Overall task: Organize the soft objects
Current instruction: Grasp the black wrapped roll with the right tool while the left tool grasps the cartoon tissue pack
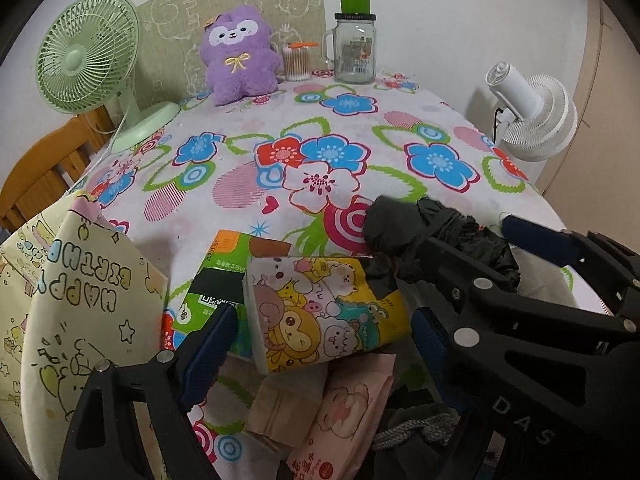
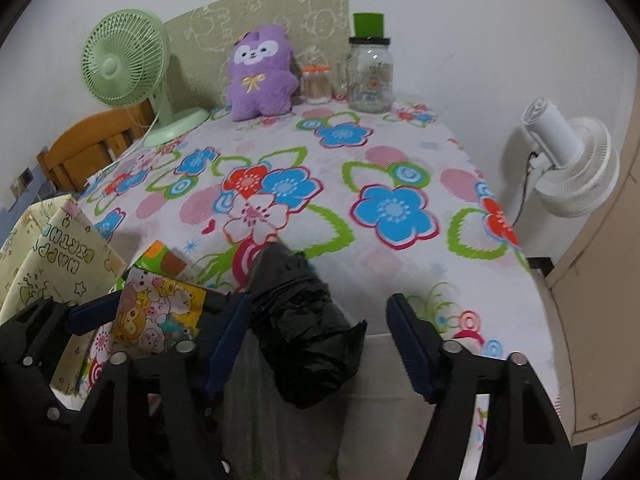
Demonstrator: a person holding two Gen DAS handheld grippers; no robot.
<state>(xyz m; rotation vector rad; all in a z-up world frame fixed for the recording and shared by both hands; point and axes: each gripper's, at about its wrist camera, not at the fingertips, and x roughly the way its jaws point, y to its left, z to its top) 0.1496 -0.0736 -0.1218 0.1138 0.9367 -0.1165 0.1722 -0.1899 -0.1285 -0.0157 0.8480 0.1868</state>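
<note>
A cartoon-print tissue pack (image 1: 324, 312) lies at the table's near edge on a green pack (image 1: 224, 280), between the wide-open jaws of my left gripper (image 1: 320, 340), which touches neither side. Pink tissue packs (image 1: 344, 408) lie below it. A black folded umbrella (image 2: 304, 332) lies over the near edge between the open jaws of my right gripper (image 2: 316, 340). The umbrella (image 1: 432, 240) and the right gripper show at right in the left wrist view. The left gripper (image 2: 160, 312) and cartoon pack (image 2: 156, 312) show at left in the right wrist view. A purple plush (image 1: 240, 56) sits at the back.
A "Happy Birthday" paper bag (image 1: 76, 312) stands at the left. A green fan (image 1: 88, 56), a cotton-swab jar (image 1: 297, 62) and a glass jar (image 1: 354, 48) stand at the back of the floral tablecloth (image 1: 320, 128). A white fan (image 1: 532, 116) is off the right edge. A wooden chair (image 1: 44, 168) is at left.
</note>
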